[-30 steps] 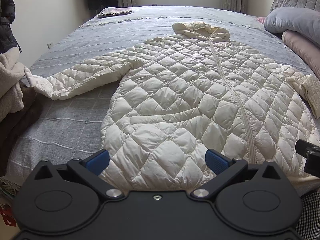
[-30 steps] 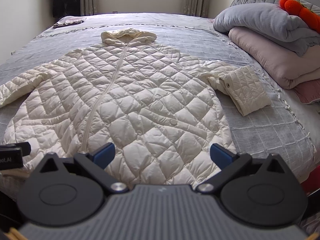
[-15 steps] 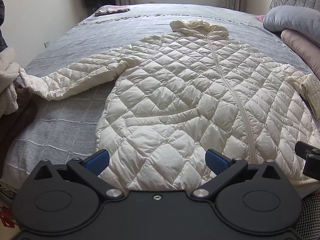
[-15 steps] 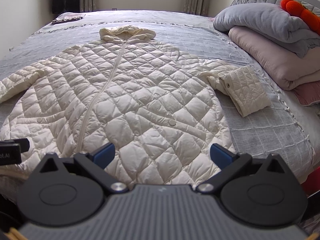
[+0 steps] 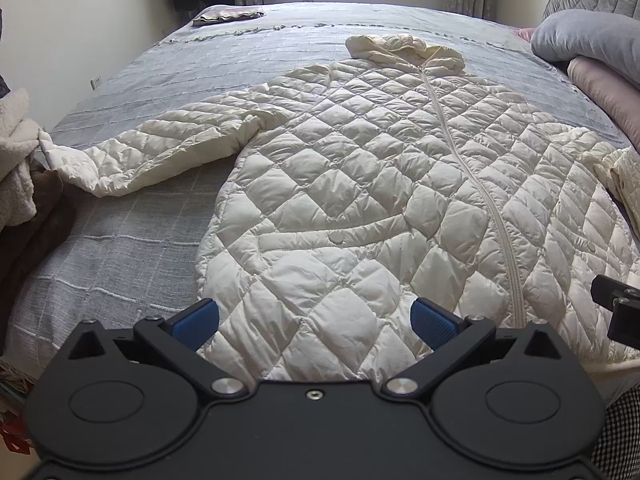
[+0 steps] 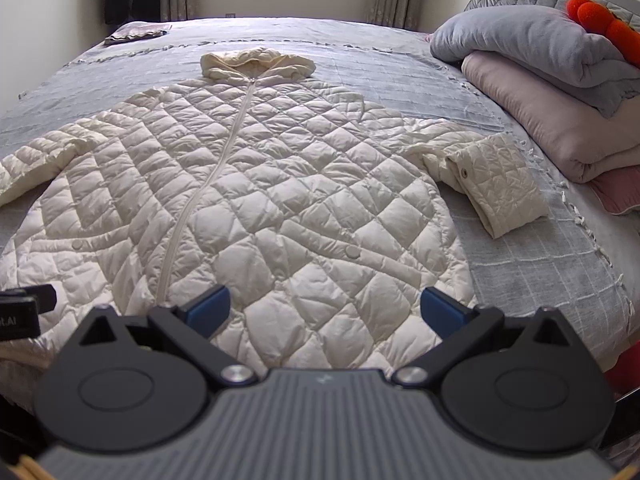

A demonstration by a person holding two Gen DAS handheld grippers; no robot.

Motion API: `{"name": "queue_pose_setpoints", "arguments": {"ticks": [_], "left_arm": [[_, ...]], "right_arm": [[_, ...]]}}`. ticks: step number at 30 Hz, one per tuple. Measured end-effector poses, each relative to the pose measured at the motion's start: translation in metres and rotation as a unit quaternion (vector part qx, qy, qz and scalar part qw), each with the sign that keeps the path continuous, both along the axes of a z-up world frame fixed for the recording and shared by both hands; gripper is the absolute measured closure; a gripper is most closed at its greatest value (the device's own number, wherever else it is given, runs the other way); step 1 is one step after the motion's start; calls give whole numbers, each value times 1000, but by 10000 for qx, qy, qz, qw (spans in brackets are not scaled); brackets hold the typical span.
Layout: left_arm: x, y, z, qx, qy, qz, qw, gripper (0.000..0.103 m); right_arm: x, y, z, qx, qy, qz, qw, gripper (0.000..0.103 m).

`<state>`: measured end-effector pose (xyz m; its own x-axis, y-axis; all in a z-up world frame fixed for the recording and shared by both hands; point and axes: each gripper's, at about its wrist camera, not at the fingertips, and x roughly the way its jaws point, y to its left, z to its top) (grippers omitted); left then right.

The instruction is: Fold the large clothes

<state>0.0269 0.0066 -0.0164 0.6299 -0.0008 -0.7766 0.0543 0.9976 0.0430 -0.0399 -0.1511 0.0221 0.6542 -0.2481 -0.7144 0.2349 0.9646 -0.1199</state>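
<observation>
A grey bed (image 5: 120,240) carries the cream quilted coat (image 5: 380,200) at frame centre, stacked blankets (image 6: 540,92) upper right. Only the left view shows heaped clothes (image 5: 16,152) beside its sleeve. Both grippers' fingers (image 5: 196,318) (image 6: 210,308) spread wide, empty.

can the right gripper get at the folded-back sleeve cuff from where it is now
Probably yes. The right gripper is open above the coat hem, and the cuff lies uncovered to its right, nothing between.

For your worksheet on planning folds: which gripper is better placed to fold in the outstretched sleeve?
Left, probably. The outstretched sleeve lies on the left gripper's side of the coat; the right gripper faces the other, already bent sleeve. Both are open.
</observation>
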Motion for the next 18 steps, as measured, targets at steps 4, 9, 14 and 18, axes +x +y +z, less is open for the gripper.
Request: {"name": "queue_pose_setpoints", "arguments": {"ticks": [4, 9, 14, 18], "left_arm": [[1, 1, 0, -19, 13, 10, 10000, 0], [0, -1, 0, -10, -1, 0, 10000, 0], [-1, -2, 1, -3, -11, -11, 10000, 0], [-4, -2, 4, -4, -38, -33, 10000, 0]], "right_arm": [[0, 0, -1, -26, 25, 16, 10000, 0], [-1, -2, -1, -4, 24, -1, 10000, 0], [-1, -2, -1, 1, 24, 5, 10000, 0], [-2, -2, 0, 2, 25, 9, 10000, 0]]}}
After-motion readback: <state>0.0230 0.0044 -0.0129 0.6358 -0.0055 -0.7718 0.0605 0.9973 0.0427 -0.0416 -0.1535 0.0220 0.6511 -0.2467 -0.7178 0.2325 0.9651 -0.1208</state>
